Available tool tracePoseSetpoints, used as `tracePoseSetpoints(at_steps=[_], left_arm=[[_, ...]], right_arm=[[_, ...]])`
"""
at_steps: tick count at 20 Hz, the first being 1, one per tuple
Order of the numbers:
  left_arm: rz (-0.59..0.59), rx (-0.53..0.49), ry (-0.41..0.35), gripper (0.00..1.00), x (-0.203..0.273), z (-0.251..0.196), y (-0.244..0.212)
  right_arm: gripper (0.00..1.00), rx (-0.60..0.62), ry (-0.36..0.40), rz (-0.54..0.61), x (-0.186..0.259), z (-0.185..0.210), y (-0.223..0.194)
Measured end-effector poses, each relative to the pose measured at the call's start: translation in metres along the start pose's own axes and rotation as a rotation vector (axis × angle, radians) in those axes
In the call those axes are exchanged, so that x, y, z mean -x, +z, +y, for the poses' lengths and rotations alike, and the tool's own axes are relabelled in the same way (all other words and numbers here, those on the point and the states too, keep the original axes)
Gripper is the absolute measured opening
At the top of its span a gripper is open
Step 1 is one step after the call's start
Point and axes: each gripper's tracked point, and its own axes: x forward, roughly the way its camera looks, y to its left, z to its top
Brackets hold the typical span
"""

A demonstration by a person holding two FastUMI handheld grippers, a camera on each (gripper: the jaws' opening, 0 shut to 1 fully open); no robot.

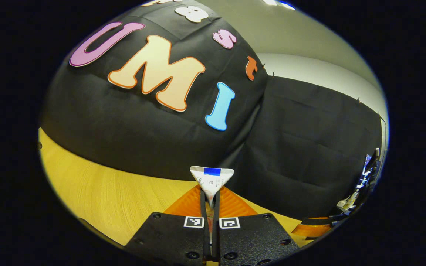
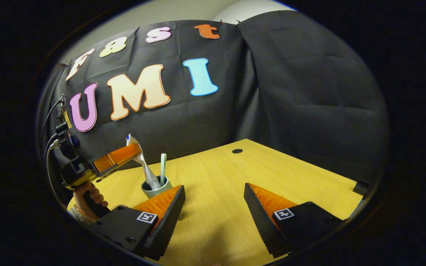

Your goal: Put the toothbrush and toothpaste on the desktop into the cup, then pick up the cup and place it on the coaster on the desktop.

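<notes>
Toothbrush (image 2: pixel 163 168) already stands in cup (image 2: pixel 156 189). Left hand-held gripper (image 2: pixel 133 152) pinches toothpaste (image 2: pixel 143 165), its lower end inside the cup just below its fingers. Right hand-held gripper (image 2: pixel 215 207) wide, empty. Remaining: release, move cup to coaster.

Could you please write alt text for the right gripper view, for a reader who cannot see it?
The left gripper, held by a hand, grips a crumpled white toothpaste tube whose lower end sits in a small pale round cup beside a pale green toothbrush. The right gripper, jaws wide apart, hovers over the light wooden desktop.
</notes>
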Motion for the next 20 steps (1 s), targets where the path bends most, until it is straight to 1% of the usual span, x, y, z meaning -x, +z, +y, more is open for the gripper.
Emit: tracePoseSetpoints(at_steps=[3,5,6,7,8,9,10,12,13,14,17,18,19,20], left_arm=[[0.033,0.044,0.019,0.0,0.0,0.005,-0.016],[0.04,0.035,0.034,0.01,0.004,0.005,-0.023],[0.044,0.025,0.038,0.01,0.006,0.006,-0.025],[0.028,0.028,0.033,0.04,0.007,0.005,-0.024],[0.031,0.039,0.021,0.06,0.007,0.001,-0.024],[0.037,0.047,0.013,0.11,0.009,-0.002,-0.027],[0.049,0.043,0.009,0.13,0.007,-0.003,-0.03],[0.117,0.003,0.005,0.53,0.012,-0.004,-0.045],[0.136,-0.018,0.011,0.72,0.018,-0.003,-0.049],[0.126,-0.029,0.017,0.91,0.02,0.0,-0.044],[0.087,-0.038,0.051,0.91,0.031,0.005,-0.022],[0.079,-0.049,0.072,0.91,0.036,0.01,-0.015],[0.072,-0.059,0.097,0.91,0.042,0.016,-0.007],[0.066,-0.061,0.12,0.91,0.047,0.022,0.001]], right_arm=[[0.98,0.009,-0.014,0.013,0.004,-0.006,0.001],[0.98,0.004,-0.026,0.018,0.005,-0.009,0.004],[0.94,-0.003,-0.028,0.02,0.005,-0.009,0.005],[0.98,-0.01,-0.03,0.022,0.004,-0.01,0.005],[0.98,-0.016,-0.026,0.029,0.003,-0.009,0.004],[0.98,-0.019,-0.022,0.032,0.002,-0.007,0.004],[0.98,-0.02,-0.019,0.034,0.001,-0.006,0.004],[0.98,-0.011,-0.003,0.041,-0.004,0.002,0.004],[0.98,-0.005,0.011,0.049,-0.006,0.007,0.003],[0.98,0.006,0.025,0.058,-0.008,0.012,0.002],[0.98,0.043,0.088,0.09,-0.013,0.032,0.002],[0.94,0.058,0.117,0.107,-0.016,0.042,0.003],[0.98,0.076,0.146,0.127,-0.019,0.052,0.003],[0.94,0.093,0.177,0.143,-0.021,0.061,0.003]])
